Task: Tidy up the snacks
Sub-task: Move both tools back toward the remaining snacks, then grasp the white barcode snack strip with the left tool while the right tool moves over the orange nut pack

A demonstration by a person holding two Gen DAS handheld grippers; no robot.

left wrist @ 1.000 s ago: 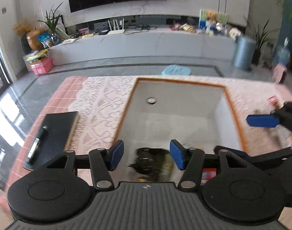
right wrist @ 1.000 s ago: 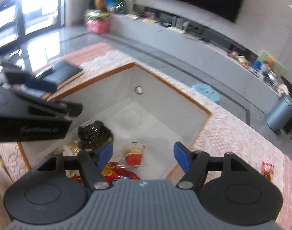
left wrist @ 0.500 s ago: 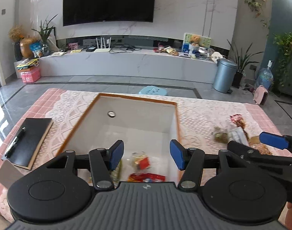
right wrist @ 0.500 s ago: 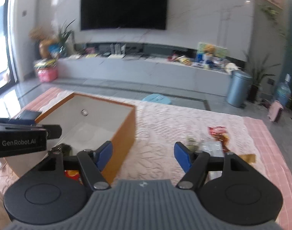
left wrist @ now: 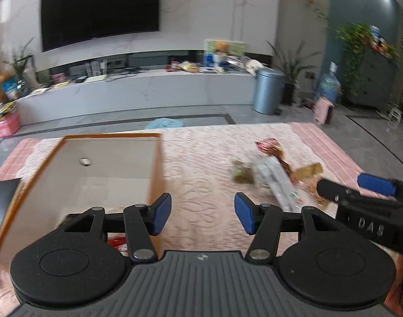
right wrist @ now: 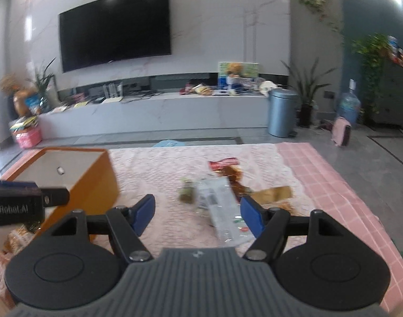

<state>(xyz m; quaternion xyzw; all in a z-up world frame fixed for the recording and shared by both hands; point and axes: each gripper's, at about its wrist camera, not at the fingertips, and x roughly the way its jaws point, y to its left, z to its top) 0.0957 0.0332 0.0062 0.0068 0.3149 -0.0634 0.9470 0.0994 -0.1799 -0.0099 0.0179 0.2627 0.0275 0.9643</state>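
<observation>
The open box with the orange rim [left wrist: 154, 174] stands on the left of the lace cloth, and a red packet [left wrist: 116, 241] shows on its floor. Loose snacks lie to the right: a red packet [right wrist: 224, 163], a green one [right wrist: 187, 195], a long clear one [right wrist: 222, 208] and a gold one [right wrist: 276, 192]. My left gripper [left wrist: 202, 215] hangs open and empty over bare cloth just right of the box wall. My right gripper [right wrist: 198, 215] is open and empty too, with the green and clear packets just beyond its fingertips; its blue pad [left wrist: 376, 181] shows by the gold packet [left wrist: 308, 169].
A black notebook [left wrist: 0, 206] lies left of the box. The pink checked table edge [right wrist: 333, 185] runs along the right. Beyond the table are a light blue stool [left wrist: 163, 123], a grey bin [right wrist: 282, 112] and a long white TV console [right wrist: 159, 113].
Both views have swung right, from looking down into the box to the loose snacks on the cloth. The box has slid to the left of both views. Both grippers stay open.
</observation>
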